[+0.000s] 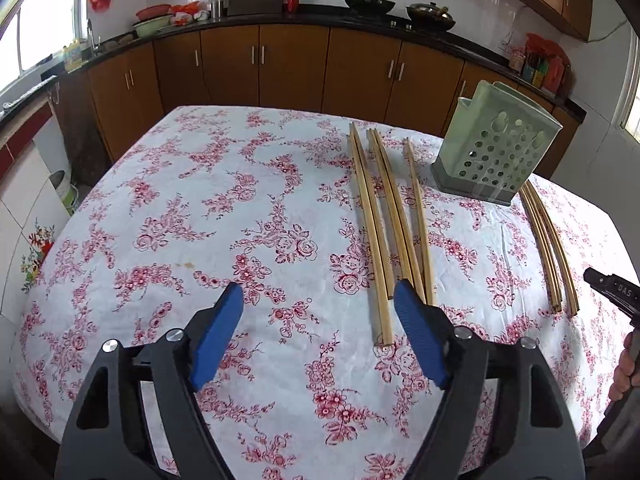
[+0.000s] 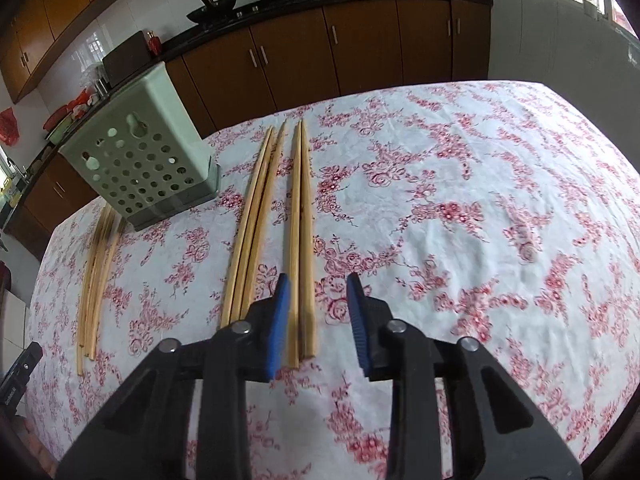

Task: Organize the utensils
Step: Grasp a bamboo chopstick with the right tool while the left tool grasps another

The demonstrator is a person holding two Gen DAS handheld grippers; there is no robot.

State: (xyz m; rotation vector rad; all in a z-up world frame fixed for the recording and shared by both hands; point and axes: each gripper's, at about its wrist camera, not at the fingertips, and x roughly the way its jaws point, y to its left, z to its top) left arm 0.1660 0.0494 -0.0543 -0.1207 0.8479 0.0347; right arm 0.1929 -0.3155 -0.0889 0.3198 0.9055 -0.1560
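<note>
Chopsticks [image 2: 301,240] mid-cloth — open tablecloth [image 2: 500,220] rightward, edges distant.

Brown cabinets [image 1: 292,68] line white-tiled walls (windows bright).

Left claw [image 1: 318,300] tilts downward, its blue pads spread wide and gripping nothing. Right claw [image 2: 318,292] also angles down, pads narrower but still apart, a hand [image 1: 624,364] at four o'clock.

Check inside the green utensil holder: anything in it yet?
Through the holes of the utensil holder only dark interior and light show, no sticks. Its top opening faces away in both views, so empty is likely, not certain. The chopsticks all lie on the tablecloth.
</note>
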